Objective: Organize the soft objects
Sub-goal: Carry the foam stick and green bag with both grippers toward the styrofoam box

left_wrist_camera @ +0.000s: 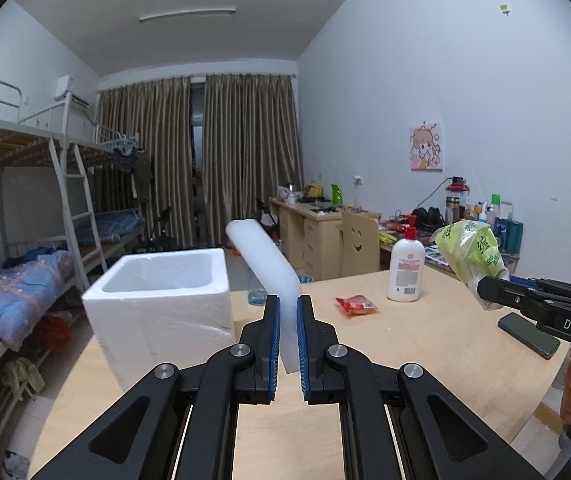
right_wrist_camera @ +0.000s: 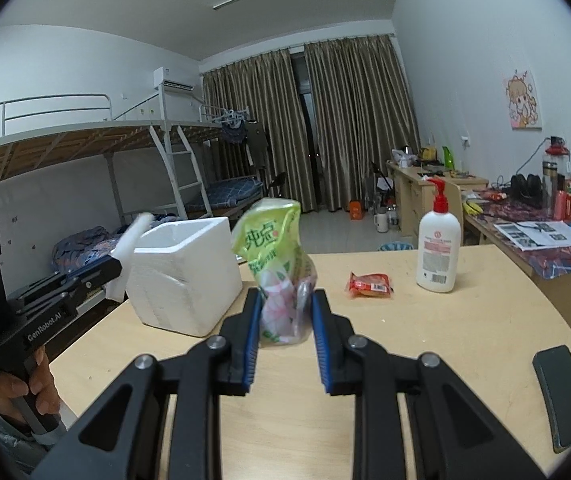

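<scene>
My left gripper [left_wrist_camera: 288, 302] is shut on a long white foam strip [left_wrist_camera: 263, 258] that leans up and to the left, above the table and just right of the white foam box [left_wrist_camera: 161, 292]. My right gripper [right_wrist_camera: 288, 296] is shut on a green tissue pack [right_wrist_camera: 275, 248] and holds it upright above the table. The pack also shows at the right of the left wrist view [left_wrist_camera: 471, 254]. The box also shows in the right wrist view [right_wrist_camera: 187, 276]; its top is open. A small red snack packet [left_wrist_camera: 357, 305] [right_wrist_camera: 368, 285] lies on the table.
A white lotion pump bottle [right_wrist_camera: 438, 250] [left_wrist_camera: 405, 272] stands right of the packet. A dark phone [right_wrist_camera: 561, 396] [left_wrist_camera: 529, 334] lies near the table's right edge. Desks with clutter stand behind at the right, bunk beds [right_wrist_camera: 85, 152] at the left.
</scene>
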{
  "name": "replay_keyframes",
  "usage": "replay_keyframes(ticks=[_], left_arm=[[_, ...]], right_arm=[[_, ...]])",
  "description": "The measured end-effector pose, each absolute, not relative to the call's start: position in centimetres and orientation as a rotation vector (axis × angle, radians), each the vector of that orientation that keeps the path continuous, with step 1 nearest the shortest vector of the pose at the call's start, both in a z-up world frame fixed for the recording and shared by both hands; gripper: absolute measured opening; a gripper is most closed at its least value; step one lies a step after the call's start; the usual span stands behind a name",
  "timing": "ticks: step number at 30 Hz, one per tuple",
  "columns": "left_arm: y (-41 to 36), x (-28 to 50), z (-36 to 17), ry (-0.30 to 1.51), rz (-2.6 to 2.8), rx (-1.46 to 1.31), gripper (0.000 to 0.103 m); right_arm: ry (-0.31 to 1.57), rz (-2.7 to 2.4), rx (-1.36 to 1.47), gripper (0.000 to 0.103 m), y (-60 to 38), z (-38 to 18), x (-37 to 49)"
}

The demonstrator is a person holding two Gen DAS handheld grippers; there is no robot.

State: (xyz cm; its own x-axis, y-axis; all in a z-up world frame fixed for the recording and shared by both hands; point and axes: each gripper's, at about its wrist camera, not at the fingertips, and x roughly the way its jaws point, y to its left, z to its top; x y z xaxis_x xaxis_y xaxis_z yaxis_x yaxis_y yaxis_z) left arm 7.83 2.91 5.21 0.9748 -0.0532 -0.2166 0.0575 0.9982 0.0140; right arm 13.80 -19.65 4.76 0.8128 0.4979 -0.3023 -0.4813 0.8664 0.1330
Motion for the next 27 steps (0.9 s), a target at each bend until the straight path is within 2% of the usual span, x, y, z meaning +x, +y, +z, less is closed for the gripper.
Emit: replay_keyframes(ticks=[27], left_arm=[[6.6,3.4,6.2,0.193,0.064,0.05,0.009]], right_arm=[[0.289,0.645,-0.027,0.029,-13.7,5.3,11.6]])
